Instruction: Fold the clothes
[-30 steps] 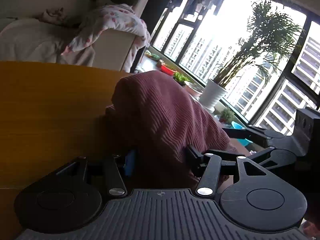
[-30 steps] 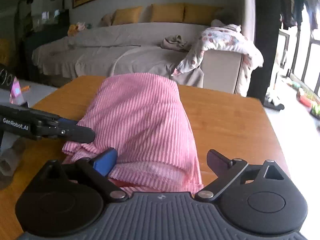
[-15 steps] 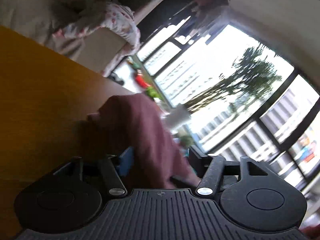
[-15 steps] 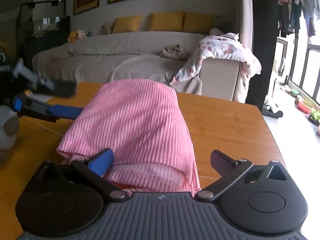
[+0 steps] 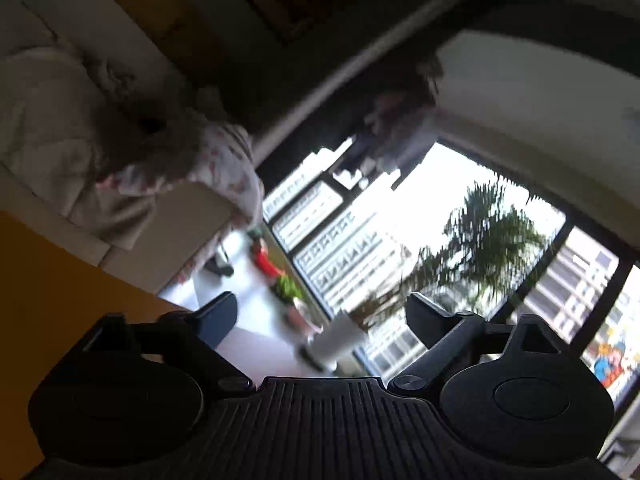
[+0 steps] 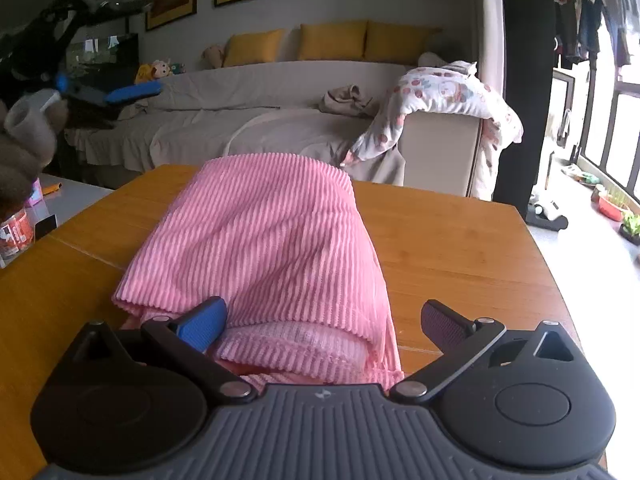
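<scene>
Fold looks laid; my left gripper [image 5: 320, 316] opening on nothing, right gripper [image 6: 322, 318] spread wide over the pink garment [image 6: 264, 248]. Next: smooth or stack.

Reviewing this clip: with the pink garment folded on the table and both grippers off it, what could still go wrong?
1. The right gripper is open but low, straddling the pink garment's near edge; pulling back could snag the layered hem and undo the fold.
2. The left gripper is up by the table's left side, jaws opening with nothing between them; its own view is blurred, so returning blind could disturb the garment.
</scene>
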Demonstrator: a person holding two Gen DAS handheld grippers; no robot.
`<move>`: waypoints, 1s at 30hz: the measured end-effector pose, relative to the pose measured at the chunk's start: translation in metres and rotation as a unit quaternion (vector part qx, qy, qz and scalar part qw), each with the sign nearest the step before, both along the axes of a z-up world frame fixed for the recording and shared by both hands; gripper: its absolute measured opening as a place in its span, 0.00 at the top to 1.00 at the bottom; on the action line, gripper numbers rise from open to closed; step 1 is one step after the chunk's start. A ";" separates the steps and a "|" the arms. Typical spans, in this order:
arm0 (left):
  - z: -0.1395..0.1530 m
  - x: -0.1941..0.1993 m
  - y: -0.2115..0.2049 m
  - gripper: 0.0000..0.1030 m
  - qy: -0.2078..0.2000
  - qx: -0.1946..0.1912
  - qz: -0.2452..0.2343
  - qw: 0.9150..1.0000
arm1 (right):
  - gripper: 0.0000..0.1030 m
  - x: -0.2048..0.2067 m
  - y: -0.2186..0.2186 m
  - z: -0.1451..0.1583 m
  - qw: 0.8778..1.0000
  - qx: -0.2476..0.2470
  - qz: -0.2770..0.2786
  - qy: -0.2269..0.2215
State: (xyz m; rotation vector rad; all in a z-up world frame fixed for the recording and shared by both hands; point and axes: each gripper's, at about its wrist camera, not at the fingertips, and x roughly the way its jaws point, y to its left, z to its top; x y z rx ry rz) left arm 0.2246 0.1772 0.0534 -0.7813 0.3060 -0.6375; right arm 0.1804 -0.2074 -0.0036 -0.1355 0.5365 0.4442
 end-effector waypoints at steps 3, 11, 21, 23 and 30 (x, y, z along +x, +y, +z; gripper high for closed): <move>-0.016 -0.012 0.000 0.09 0.030 0.040 0.023 0.998 | 0.02 -0.017 0.013 0.019 0.999 -0.010 0.001 -0.041; -0.048 -0.036 -0.016 0.09 0.070 0.088 0.065 0.992 | 0.34 -0.046 0.095 0.004 0.976 -0.163 0.084 -0.116; -0.066 -0.053 -0.040 0.10 0.080 0.124 -0.034 0.988 | 0.90 0.012 0.001 0.060 0.989 0.130 -0.074 -0.008; -0.063 -0.060 -0.055 0.13 0.057 0.134 -0.070 0.987 | 0.90 0.011 -0.001 0.058 0.988 0.128 -0.081 -0.010; -0.063 -0.081 -0.090 0.16 0.017 0.158 -0.138 0.978 | 0.91 0.008 -0.005 0.065 0.986 0.141 -0.079 -0.034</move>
